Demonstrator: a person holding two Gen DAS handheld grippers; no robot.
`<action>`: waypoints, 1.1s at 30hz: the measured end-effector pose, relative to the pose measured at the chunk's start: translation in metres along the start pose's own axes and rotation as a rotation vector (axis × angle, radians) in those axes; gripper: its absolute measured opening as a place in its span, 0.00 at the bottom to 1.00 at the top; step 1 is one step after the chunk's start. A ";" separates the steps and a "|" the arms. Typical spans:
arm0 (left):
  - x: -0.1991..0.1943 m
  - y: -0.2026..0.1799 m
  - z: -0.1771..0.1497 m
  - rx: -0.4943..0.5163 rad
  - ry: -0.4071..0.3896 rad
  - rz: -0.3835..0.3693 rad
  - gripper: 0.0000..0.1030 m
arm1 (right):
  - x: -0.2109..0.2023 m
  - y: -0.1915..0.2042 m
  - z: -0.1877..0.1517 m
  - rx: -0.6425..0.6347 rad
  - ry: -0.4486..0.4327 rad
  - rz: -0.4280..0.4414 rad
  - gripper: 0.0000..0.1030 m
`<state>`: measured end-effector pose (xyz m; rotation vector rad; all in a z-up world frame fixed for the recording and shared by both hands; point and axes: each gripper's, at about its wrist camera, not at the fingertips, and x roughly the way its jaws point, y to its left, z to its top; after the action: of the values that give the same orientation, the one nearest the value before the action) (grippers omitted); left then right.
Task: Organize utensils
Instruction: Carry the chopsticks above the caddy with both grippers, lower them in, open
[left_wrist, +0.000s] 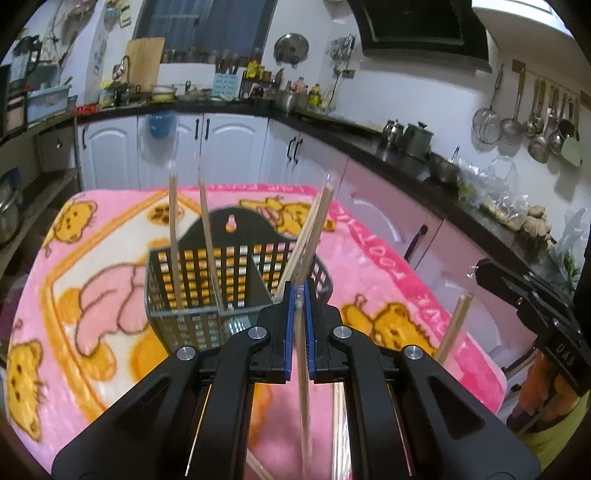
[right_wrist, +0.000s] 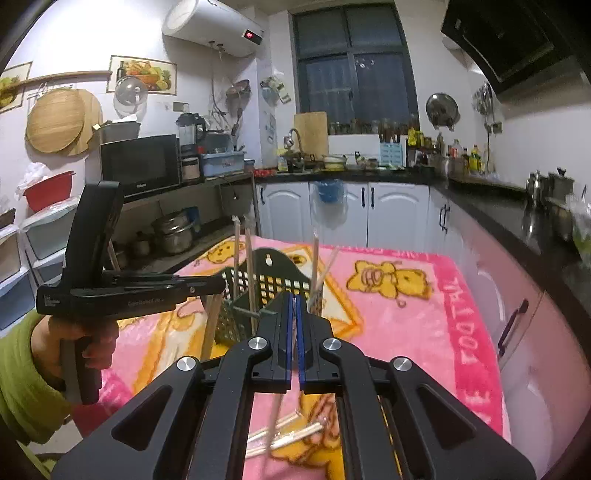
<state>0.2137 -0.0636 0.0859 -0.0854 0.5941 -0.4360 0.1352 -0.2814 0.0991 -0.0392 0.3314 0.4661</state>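
A black slotted utensil basket (left_wrist: 207, 273) with two compartments stands on the pink blanket; several wooden chopsticks stand in it. It also shows in the right wrist view (right_wrist: 258, 284). My left gripper (left_wrist: 301, 295) is shut on a chopstick (left_wrist: 303, 387) that hangs down between the blue pads, just in front of the basket's right compartment. My right gripper (right_wrist: 294, 306) is shut on another chopstick (right_wrist: 274, 417), held just in front of the basket. The chopstick in the right gripper (left_wrist: 452, 325) and that gripper's body (left_wrist: 532, 306) show at the right of the left wrist view.
Loose chopsticks (right_wrist: 291, 432) lie on the pink bear blanket (left_wrist: 388, 266) below the grippers. The left gripper's body (right_wrist: 110, 291) and the hand holding it sit left of the basket. Kitchen counters (left_wrist: 406, 147) and cabinets surround the table.
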 end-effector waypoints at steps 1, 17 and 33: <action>-0.003 0.001 0.002 0.002 -0.006 -0.003 0.01 | 0.000 0.002 0.002 -0.007 -0.006 0.000 0.02; -0.038 -0.008 0.051 0.046 -0.142 -0.022 0.00 | -0.004 0.021 0.041 -0.076 -0.096 0.020 0.02; -0.074 -0.007 0.104 0.093 -0.279 0.020 0.00 | -0.002 0.039 0.102 -0.110 -0.218 0.056 0.02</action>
<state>0.2139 -0.0431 0.2120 -0.0499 0.2993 -0.4227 0.1471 -0.2357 0.1973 -0.0858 0.0929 0.5384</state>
